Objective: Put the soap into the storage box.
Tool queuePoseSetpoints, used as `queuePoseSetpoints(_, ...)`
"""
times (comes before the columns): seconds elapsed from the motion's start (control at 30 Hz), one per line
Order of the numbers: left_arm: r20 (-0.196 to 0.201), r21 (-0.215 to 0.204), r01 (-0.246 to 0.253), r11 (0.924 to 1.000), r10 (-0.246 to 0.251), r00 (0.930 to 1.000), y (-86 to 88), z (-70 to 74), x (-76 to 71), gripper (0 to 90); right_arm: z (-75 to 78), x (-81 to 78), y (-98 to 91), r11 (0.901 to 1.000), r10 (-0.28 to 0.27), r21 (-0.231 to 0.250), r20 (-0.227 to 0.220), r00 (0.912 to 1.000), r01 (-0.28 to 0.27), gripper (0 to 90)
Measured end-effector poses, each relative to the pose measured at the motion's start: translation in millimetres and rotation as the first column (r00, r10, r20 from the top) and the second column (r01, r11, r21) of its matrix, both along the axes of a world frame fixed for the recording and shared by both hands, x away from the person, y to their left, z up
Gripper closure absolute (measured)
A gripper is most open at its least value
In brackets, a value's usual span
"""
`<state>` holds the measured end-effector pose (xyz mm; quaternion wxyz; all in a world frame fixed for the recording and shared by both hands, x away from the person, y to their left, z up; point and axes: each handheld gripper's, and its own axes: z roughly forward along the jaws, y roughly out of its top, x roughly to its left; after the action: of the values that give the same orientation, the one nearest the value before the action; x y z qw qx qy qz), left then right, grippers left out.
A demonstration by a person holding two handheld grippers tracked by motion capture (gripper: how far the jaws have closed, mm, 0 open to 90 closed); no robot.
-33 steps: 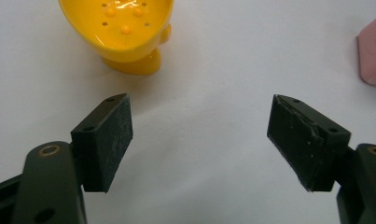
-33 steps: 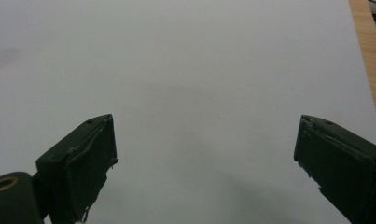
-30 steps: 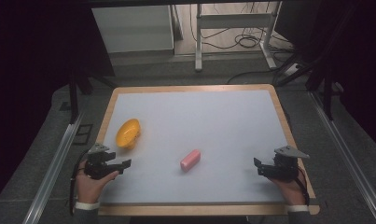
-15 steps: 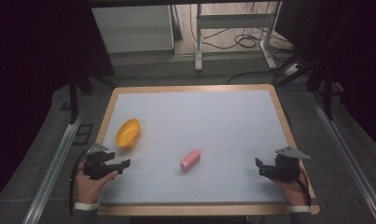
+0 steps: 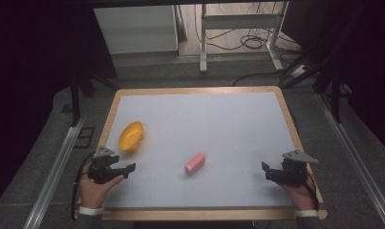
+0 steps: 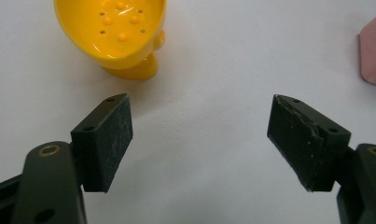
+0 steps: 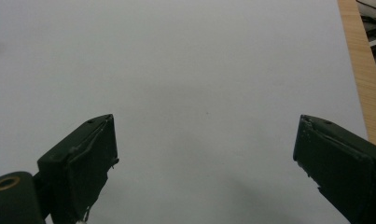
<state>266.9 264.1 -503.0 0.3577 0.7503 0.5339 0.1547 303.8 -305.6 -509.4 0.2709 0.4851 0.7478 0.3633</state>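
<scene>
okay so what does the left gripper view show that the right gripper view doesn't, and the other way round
The left gripper view alone has the yellow bowl tipped on its side just beyond the open jaws, its dotted inside facing the camera, and the edge of the pink block at the right border. The right gripper view alone has the table's wooden rim running down its right side. Both share the white table surface and a pair of black jaws spread wide with nothing between them: left gripper, right gripper.
</scene>
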Motion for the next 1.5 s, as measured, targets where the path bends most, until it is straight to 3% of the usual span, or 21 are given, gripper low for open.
queuePoseSetpoints(0.17,-0.011,0.012,-0.007,0.9999,0.007,0.9999,-2.7,3.7,-1.0,22.6,-1.1,-1.9,3.1,0.9996,0.018,-0.02,-0.006,0.9998,-0.018,6.2)
queuePoseSetpoints(0.33,0.006,-0.001,-0.022,0.9998,0.022,0.9997,-1.2,12.3,-4.2,22.8,0.6,-2.9,1.5,0.9997,0.018,-0.015,0.002,0.9998,-0.018,6.2)
queuePoseSetpoints(0.57,0.032,-0.001,-0.001,1.0,0.001,0.9995,-5.1,25.8,-4.7,23.1,2.3,-3.4,-2.0,0.9999,0.006,-0.012,0.006,1.0,-0.006,6.3)
queuePoseSetpoints(1.07,0.023,0.026,0.036,0.999,-0.037,0.9991,-15.2,43.9,-0.1,23.0,2.6,-3.4,-2.2,0.9999,0.011,-0.012,0.01,0.9999,-0.011,6.3)
queuePoseSetpoints(1.37,0.029,0.003,0.057,0.9984,-0.057,0.9979,-24.5,51.8,4.8,21.8,1.8,-3.1,-1.2,0.9997,0.01,-0.02,0.009,0.9999,-0.01,6.3)
queuePoseSetpoints(1.5,0.025,0.013,0.081,0.9966,-0.081,0.9964,-30.7,55.5,8.7,21.3,2.2,-3.4,-0.7,0.9997,0.013,-0.02,0.008,0.9999,-0.012,6.3)
